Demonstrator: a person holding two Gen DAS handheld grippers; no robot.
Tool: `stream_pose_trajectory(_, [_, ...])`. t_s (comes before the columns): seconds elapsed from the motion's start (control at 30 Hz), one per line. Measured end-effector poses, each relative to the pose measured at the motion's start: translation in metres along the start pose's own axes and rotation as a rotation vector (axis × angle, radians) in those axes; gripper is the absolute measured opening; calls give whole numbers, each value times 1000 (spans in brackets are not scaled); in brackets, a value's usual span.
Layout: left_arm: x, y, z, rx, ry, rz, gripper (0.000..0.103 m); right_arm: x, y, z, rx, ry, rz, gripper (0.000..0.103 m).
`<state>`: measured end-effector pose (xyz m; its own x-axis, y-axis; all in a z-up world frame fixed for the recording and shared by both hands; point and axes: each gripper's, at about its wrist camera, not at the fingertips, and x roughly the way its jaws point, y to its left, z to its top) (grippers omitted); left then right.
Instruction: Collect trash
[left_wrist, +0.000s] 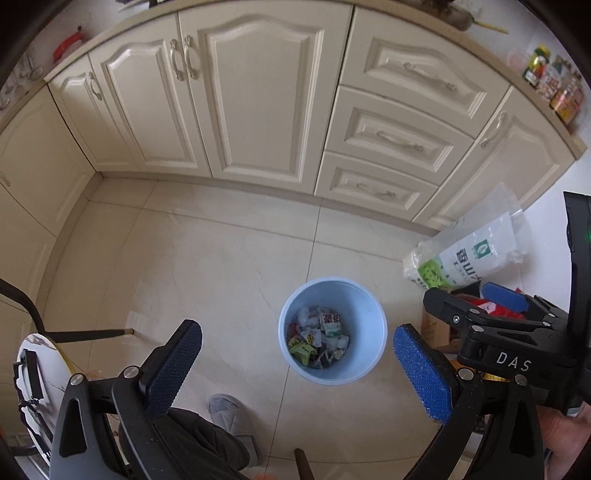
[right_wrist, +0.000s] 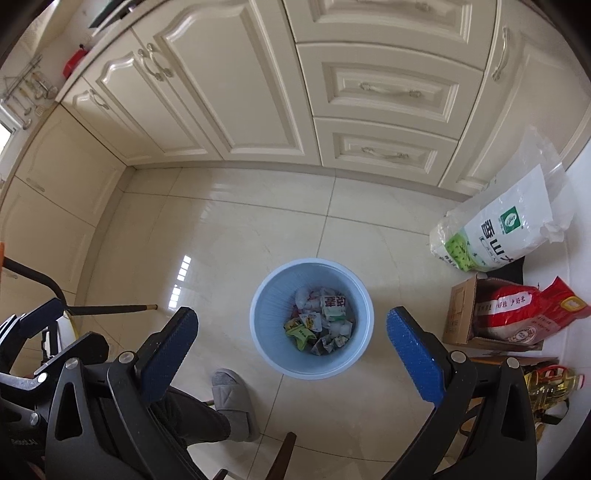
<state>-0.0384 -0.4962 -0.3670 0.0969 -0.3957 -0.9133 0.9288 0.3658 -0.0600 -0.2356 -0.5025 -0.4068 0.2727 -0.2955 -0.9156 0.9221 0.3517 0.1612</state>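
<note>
Both hand-held grippers, left (left_wrist: 295, 373) and right (right_wrist: 290, 354), hang wide open and empty above the bin (right_wrist: 263, 332) of wrappers (right_wrist: 321, 325) on the floor (right_wrist: 221, 240); confirm nothing clings to the pads before withdrawing.

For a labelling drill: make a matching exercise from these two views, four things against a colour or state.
Things:
1. bin
2. slipper
3. right gripper
4. rice sack in the cardboard box

Descriptions:
A. red
B. jaws wide apart, nothing between them
C. light blue, wrappers inside
D. grey, on a foot

Pairs: 1-C, 2-D, 3-B, 4-A
</note>
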Motion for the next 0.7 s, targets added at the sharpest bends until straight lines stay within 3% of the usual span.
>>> stream_pose_trajectory(0.2, [-78,20,-29,-11,-136,13,102,-52,41,2,-54,-92,38,103])
stream_pose_trajectory(0.4, [-184,63,-82,-91,-310,61,102,-112,102,0,-148,-207,111,103])
stream_pose_trajectory(0.7, [-326,90,-184,-208,-542,275,102,-197,224,-20,-365,-352,267,103])
